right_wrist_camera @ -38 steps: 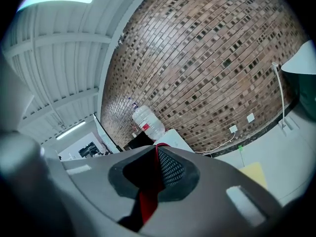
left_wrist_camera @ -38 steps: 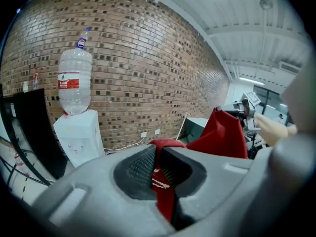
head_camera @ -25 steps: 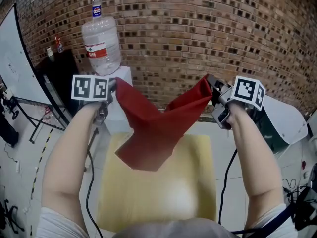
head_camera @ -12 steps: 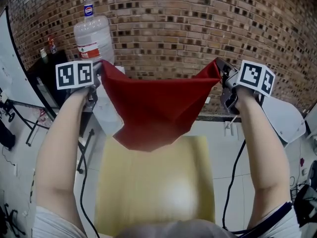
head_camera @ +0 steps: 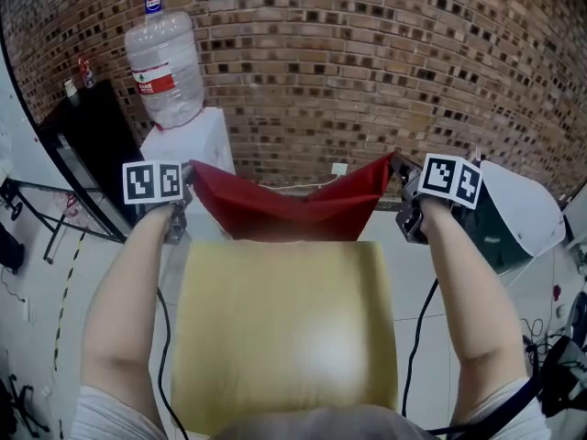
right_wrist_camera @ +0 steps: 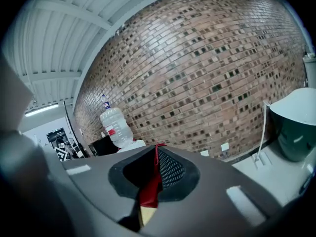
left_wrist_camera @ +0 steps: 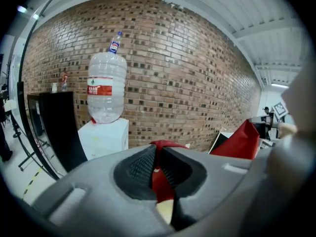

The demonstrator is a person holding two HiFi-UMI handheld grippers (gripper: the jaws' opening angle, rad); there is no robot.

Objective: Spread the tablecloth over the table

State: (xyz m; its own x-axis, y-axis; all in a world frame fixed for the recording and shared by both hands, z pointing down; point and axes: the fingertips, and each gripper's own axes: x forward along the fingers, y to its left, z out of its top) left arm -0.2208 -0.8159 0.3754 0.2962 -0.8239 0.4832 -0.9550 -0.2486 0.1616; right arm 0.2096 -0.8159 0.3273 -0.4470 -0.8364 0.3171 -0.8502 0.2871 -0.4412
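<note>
A red tablecloth [head_camera: 293, 211] hangs stretched between my two grippers, just past the far edge of the yellow table [head_camera: 284, 328]. My left gripper [head_camera: 190, 174] is shut on the cloth's left corner. That corner shows as a red strip pinched between the pads [left_wrist_camera: 159, 174] in the left gripper view. My right gripper [head_camera: 396, 165] is shut on the right corner. In the right gripper view a thin red fold [right_wrist_camera: 152, 186] sits clamped between the jaws. The cloth's middle sags in a shallow dip, and its lower part is hidden behind the table's far edge.
A white water dispenser [head_camera: 188, 149] with a big clear bottle [head_camera: 165, 67] stands at the far left by the brick wall [head_camera: 367, 62]. A black cabinet [head_camera: 87, 145] is left of it. A white bin with a dark inside [head_camera: 514, 218] stands at the right. Cables trail over the floor.
Both grippers have come down from about head height to the level of the table's far edge. The cloth went from a bunched hanging bundle to a wide band stretched between them.
</note>
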